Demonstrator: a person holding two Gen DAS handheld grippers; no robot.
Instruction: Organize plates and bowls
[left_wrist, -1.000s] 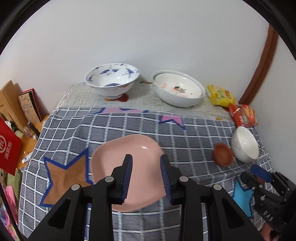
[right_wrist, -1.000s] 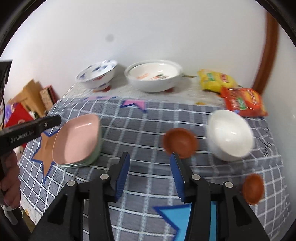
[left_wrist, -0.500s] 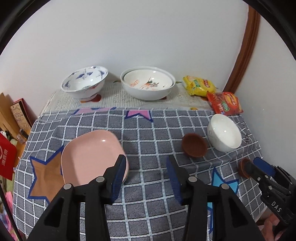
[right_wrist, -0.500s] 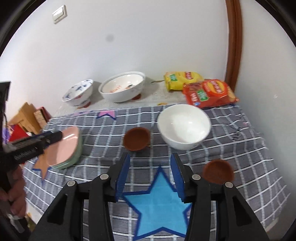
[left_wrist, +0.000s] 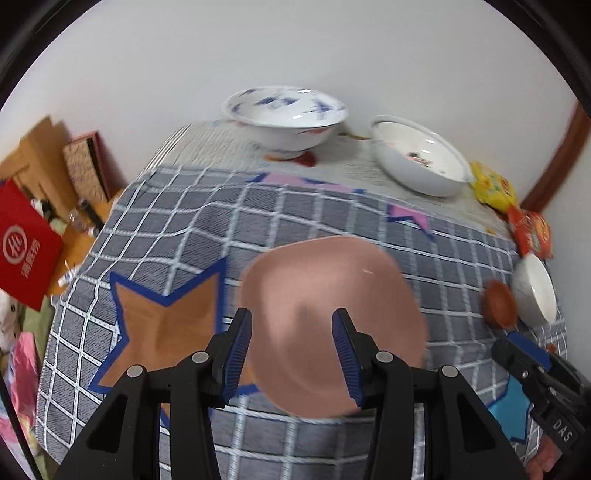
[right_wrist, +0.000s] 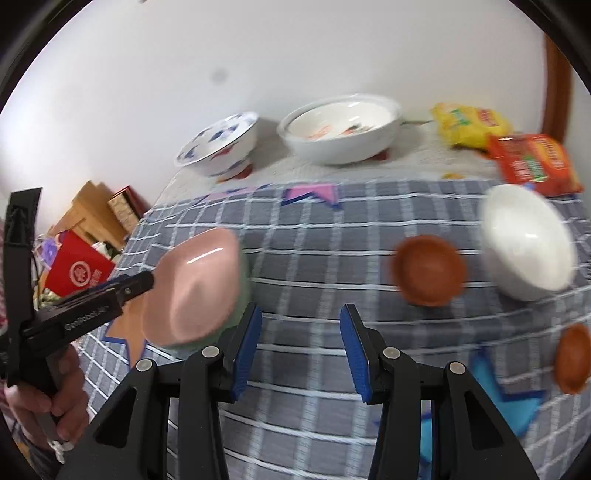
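Note:
A pink plate (left_wrist: 332, 314) lies on a green plate (right_wrist: 242, 295) on the left part of the checked cloth (left_wrist: 295, 214). My left gripper (left_wrist: 293, 354) hovers over the pink plate's near edge, open, its pads apart from the plate. In the right wrist view the left gripper (right_wrist: 147, 282) reaches the plate's left rim. My right gripper (right_wrist: 301, 347) is open over bare cloth, between the plates and a brown bowl (right_wrist: 428, 269). Beside that stands a small white bowl (right_wrist: 528, 240). A second brown bowl (right_wrist: 574, 358) lies at the right edge.
A blue-patterned bowl (left_wrist: 284, 118) and a large white bowl (left_wrist: 417, 158) stand at the back by the wall. Yellow (right_wrist: 469, 123) and red (right_wrist: 535, 164) snack packets lie at the back right. A red bag (left_wrist: 26, 243) and cardboard boxes sit off the table's left side.
The left jaws stand wider than a second ago. Both grippers pulled back and right half a second ago, then swung left and closer; the left is over the pink plate again.

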